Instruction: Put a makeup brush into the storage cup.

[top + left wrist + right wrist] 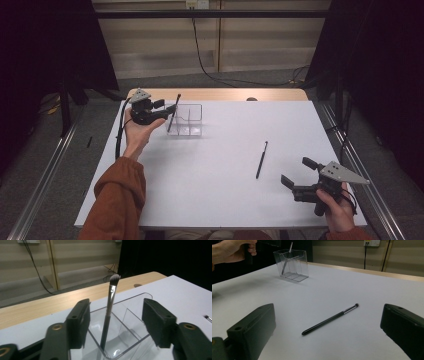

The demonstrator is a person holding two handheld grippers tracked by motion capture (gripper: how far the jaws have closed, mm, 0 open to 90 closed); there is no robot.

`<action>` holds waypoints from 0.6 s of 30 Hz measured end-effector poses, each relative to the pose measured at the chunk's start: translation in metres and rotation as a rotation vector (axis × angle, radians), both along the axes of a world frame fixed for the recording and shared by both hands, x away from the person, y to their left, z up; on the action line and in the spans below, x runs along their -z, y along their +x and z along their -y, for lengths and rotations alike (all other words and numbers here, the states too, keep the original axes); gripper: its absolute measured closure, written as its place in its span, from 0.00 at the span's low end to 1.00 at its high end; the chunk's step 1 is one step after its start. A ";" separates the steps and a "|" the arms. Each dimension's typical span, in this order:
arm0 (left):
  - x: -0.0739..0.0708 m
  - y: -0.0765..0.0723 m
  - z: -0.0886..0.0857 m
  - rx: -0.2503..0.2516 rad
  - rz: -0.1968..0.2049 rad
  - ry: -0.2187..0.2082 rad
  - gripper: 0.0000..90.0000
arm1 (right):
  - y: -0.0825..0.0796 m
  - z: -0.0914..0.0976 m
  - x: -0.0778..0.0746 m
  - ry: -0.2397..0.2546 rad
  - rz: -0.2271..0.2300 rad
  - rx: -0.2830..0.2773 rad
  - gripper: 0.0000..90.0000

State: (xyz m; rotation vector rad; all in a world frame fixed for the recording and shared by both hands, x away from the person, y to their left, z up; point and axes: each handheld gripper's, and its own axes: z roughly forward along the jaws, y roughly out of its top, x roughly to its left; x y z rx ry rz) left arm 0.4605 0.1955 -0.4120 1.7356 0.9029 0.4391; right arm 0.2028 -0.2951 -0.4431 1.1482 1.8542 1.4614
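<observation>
Leftmost, the left gripper (167,108) hovers at the near-left corner of the clear organizer (192,131), its jaws parted with nothing pressed between the pads. A makeup brush (109,307) stands in the organizer's left compartment, leaning on the wall with its bristles up (the left gripper view shows it free between the jaws, touching neither pad), so it looks like it has been dropped off. Farther right, a second brush (261,160) lies flat on the white table (220,200), well apart from the organizer. Its long axis runs nearly away from the person, tilted slightly right at the far end. The right gripper (295,175), jaws wide and holding nothing, sits just right of it and slightly nearer the person, so the right hand is clearly closer; a grasp would likely come across the handle. No brand, label or writing can be read anywhere.
</observation>
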 end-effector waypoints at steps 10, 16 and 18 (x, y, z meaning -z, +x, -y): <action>-0.007 -0.006 -0.006 -0.056 -0.026 -0.025 0.12 | 0.000 0.000 0.000 -0.003 0.000 -0.001 0.00; -0.006 -0.016 -0.008 -0.041 -0.025 -0.048 0.09 | 0.000 0.000 0.000 -0.001 -0.001 0.001 0.00; -0.005 -0.020 -0.009 -0.031 -0.017 -0.043 0.05 | 0.000 0.000 0.000 -0.002 0.000 0.001 0.00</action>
